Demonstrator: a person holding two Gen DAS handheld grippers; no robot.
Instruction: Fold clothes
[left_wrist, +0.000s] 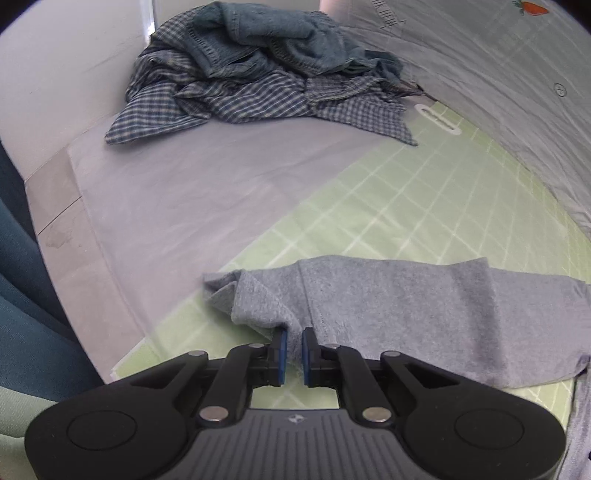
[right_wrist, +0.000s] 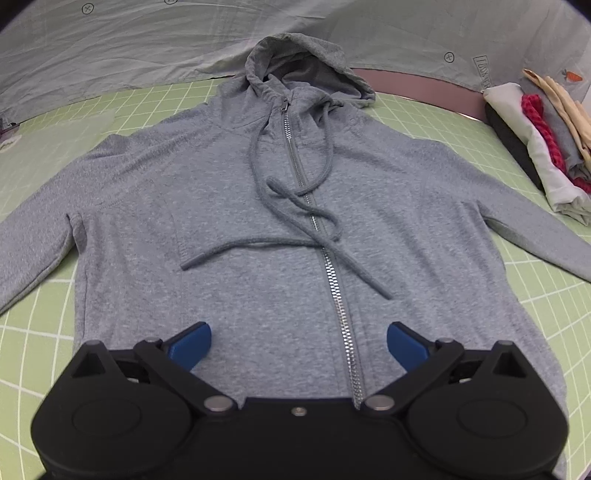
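A: Where do we stand?

B: Our grey hoodie (right_wrist: 295, 229) lies spread, zipped, front up on the green mat (right_wrist: 461, 122). Our left gripper (left_wrist: 294, 349) has pinched what looks like a sleeve end (left_wrist: 280, 295), ready for drawing inward.

A: And the right?

B: The right gripper (right_wrist: 299, 345) hovers wide apart, empty, near the hem. Bare mat flanks both sleeves; the folded stack (right_wrist: 546, 147) sits far right.

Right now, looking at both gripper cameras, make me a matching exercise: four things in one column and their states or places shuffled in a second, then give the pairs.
Things:
1. left gripper
2. right gripper
3. hoodie
4. checked shirt

States or places:
A. spread flat on the green mat, zipped up
B. crumpled in a heap at the far end
C. shut on the sleeve
D. open above the hem

Pairs: 1-C, 2-D, 3-A, 4-B
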